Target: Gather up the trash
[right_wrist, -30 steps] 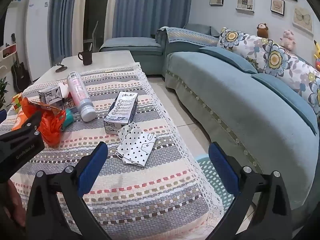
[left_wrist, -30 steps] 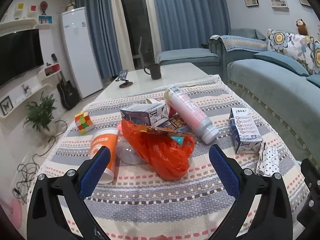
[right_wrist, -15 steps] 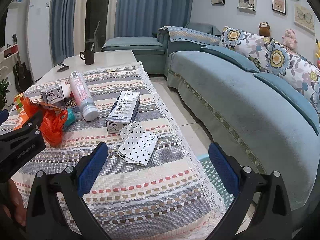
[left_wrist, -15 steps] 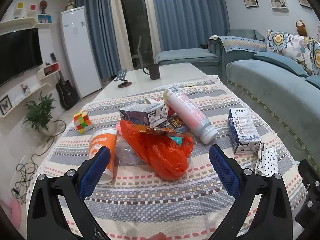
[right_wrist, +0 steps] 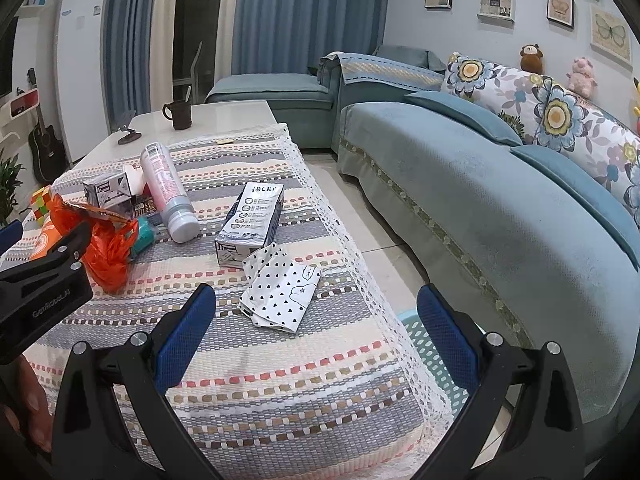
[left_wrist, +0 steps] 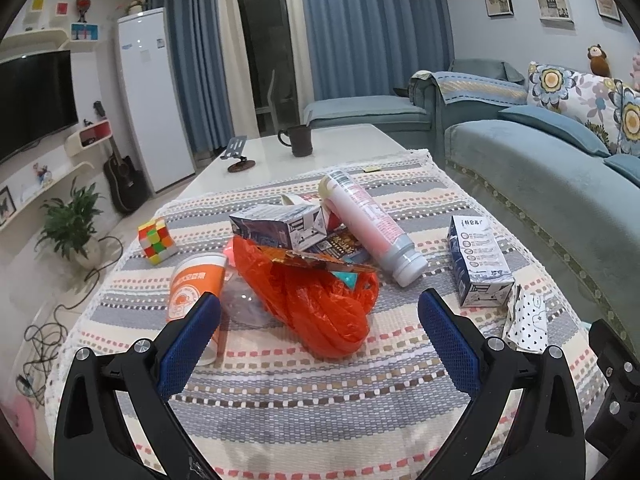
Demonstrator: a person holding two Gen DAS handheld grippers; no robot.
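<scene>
Trash lies on the striped tablecloth [left_wrist: 280, 392]: an orange plastic bag [left_wrist: 320, 304], an orange paper cup [left_wrist: 194, 292] on its side, a dark carton [left_wrist: 276, 226], a pink-white bottle [left_wrist: 368, 224], a blue-white carton [left_wrist: 478, 266] and a dotted paper wrapper [left_wrist: 528, 320]. My left gripper [left_wrist: 320, 340] is open, held short of the orange bag. In the right wrist view, the right gripper [right_wrist: 316, 334] stands open near the dotted wrapper [right_wrist: 280, 294], with the blue-white carton [right_wrist: 252, 220] and bottle [right_wrist: 168, 192] beyond it. Neither gripper holds anything.
A teal perforated basket [right_wrist: 432, 356] sits on the floor by the table's right edge, mostly hidden. A Rubik's cube [left_wrist: 156, 236], a dark mug [left_wrist: 298, 142] and a phone stand [left_wrist: 240, 156] are on the table. A blue sofa [right_wrist: 500, 184] runs along the right.
Both views have drifted slightly; the trash sits a little nearer and lower in the frames. Both grippers remain open and nothing on the table has moved.
</scene>
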